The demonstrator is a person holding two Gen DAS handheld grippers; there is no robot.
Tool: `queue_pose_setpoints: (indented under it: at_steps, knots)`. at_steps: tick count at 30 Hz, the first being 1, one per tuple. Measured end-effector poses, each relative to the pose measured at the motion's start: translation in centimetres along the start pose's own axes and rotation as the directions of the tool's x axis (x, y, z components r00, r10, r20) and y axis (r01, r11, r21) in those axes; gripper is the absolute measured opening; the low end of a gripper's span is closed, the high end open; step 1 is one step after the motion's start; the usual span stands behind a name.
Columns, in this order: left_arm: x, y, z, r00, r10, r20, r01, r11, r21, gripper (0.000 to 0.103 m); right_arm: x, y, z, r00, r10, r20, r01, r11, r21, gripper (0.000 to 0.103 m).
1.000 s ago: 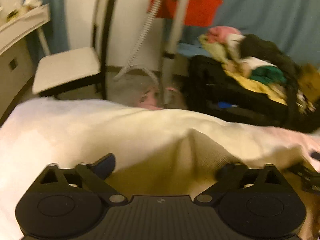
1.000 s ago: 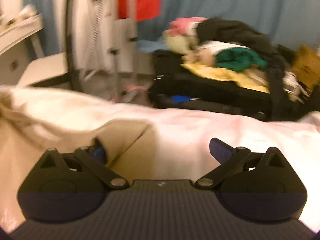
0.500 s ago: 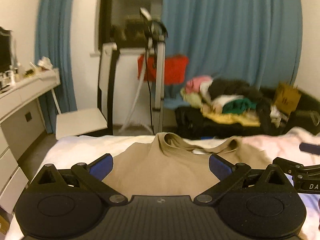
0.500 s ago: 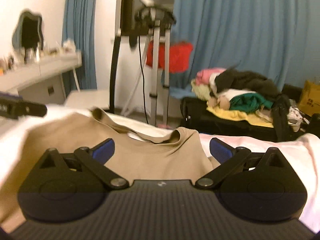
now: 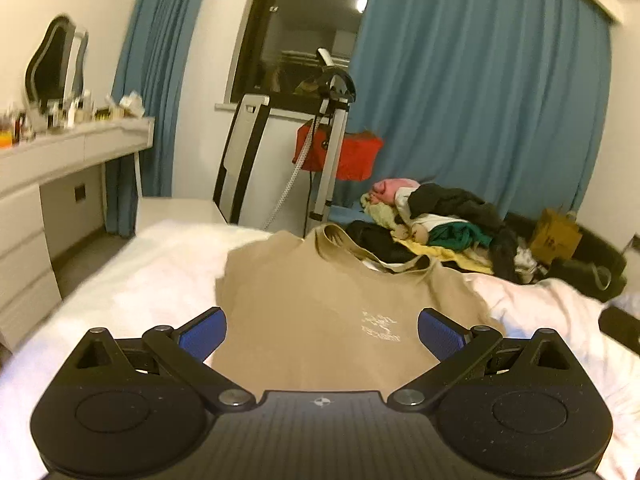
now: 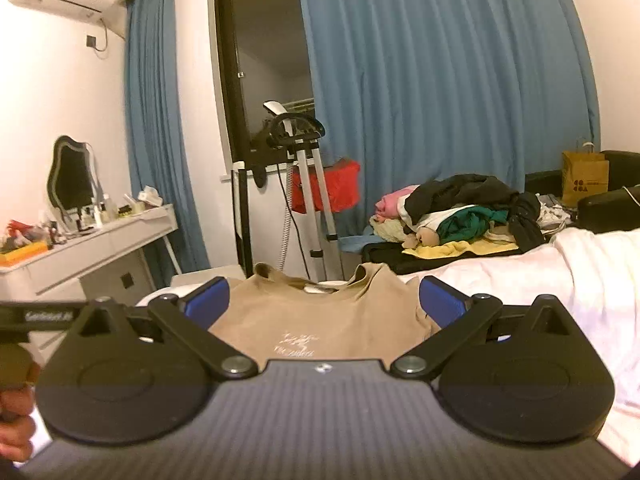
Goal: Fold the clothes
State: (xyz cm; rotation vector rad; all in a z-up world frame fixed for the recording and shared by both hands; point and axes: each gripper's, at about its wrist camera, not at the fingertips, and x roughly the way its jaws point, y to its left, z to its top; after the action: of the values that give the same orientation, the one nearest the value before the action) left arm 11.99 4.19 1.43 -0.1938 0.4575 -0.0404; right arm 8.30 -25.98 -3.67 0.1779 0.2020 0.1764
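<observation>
A tan T-shirt (image 5: 320, 312) with a small white print lies flat on the white bed (image 5: 140, 280), collar at the far end. It also shows in the right wrist view (image 6: 316, 316). My left gripper (image 5: 322, 334) is open and empty, raised above the shirt's lower part. My right gripper (image 6: 324, 300) is open and empty, also held above the shirt. The left gripper's body shows at the left edge of the right wrist view (image 6: 40, 316), with a hand below it.
A pile of clothes (image 5: 440, 220) lies on a black suitcase beyond the bed. A garment steamer stand (image 5: 332, 128), a white dresser (image 5: 60, 184) with a mirror, blue curtains (image 6: 440, 80) and a yellow paper bag (image 6: 584, 178) stand around the room.
Both grippers let go of the shirt, opened and rose away from the bed. The shirt now lies spread flat, and the views tilted up toward the room.
</observation>
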Motion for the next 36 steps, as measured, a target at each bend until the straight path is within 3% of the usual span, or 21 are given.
queue_pose_setpoints:
  at_steps: [6,13,18,21,26,30,32,34,35,36]
  knots:
    - [3.3,3.4,-2.5,0.992,-0.013,-0.122,-0.011,0.979,-0.202,0.103,-0.6,-1.0,-2.2,0.998,0.009,-0.059,-0.003,0.995,0.101,0.103]
    - [9.3,10.4,-3.6,0.980,-0.038,-0.195,-0.055,0.891,-0.450,0.103,2.1,-2.4,-4.3,0.993,-0.019,-0.120,0.036,0.989,0.145,0.103]
    - [13.6,15.2,-2.3,0.982,0.026,-0.186,-0.118,0.857,-0.502,0.103,3.8,-3.4,-5.6,0.993,-0.018,-0.121,0.039,0.983,0.180,0.103]
    - [16.1,17.4,-1.1,0.987,0.041,-0.158,-0.120,0.838,-0.533,0.103,4.7,-4.1,-6.2,0.992,-0.016,-0.124,0.044,0.974,0.220,0.103]
    - [20.1,16.5,1.7,0.991,0.058,-0.124,-0.111,0.872,-0.477,0.100,6.5,-5.0,-7.1,0.990,-0.009,-0.140,0.048,0.961,0.274,0.103]
    - [23.1,14.3,3.7,0.989,0.077,-0.126,-0.122,0.908,-0.401,0.091,7.9,-5.3,-7.8,0.987,-0.011,-0.162,0.058,0.955,0.289,0.103]
    - [24.7,13.0,4.3,0.983,0.106,-0.151,-0.153,0.925,-0.348,0.082,8.5,-5.4,-8.1,0.985,-0.011,-0.172,0.061,0.955,0.289,0.103]
    - [26.6,11.5,4.7,0.960,0.186,-0.210,-0.237,0.938,-0.254,0.055,8.8,-5.4,-8.3,0.983,-0.013,-0.182,0.065,0.957,0.282,0.103]
    - [27.3,10.8,4.7,0.951,0.207,-0.230,-0.256,0.945,-0.206,0.047,8.9,-5.4,-8.4,0.982,-0.014,-0.189,0.067,0.958,0.279,0.103]
    - [27.3,10.1,4.8,0.952,0.217,-0.217,-0.257,0.951,-0.175,0.035,8.9,-5.4,-8.5,0.981,-0.012,-0.194,0.067,0.958,0.280,0.103]
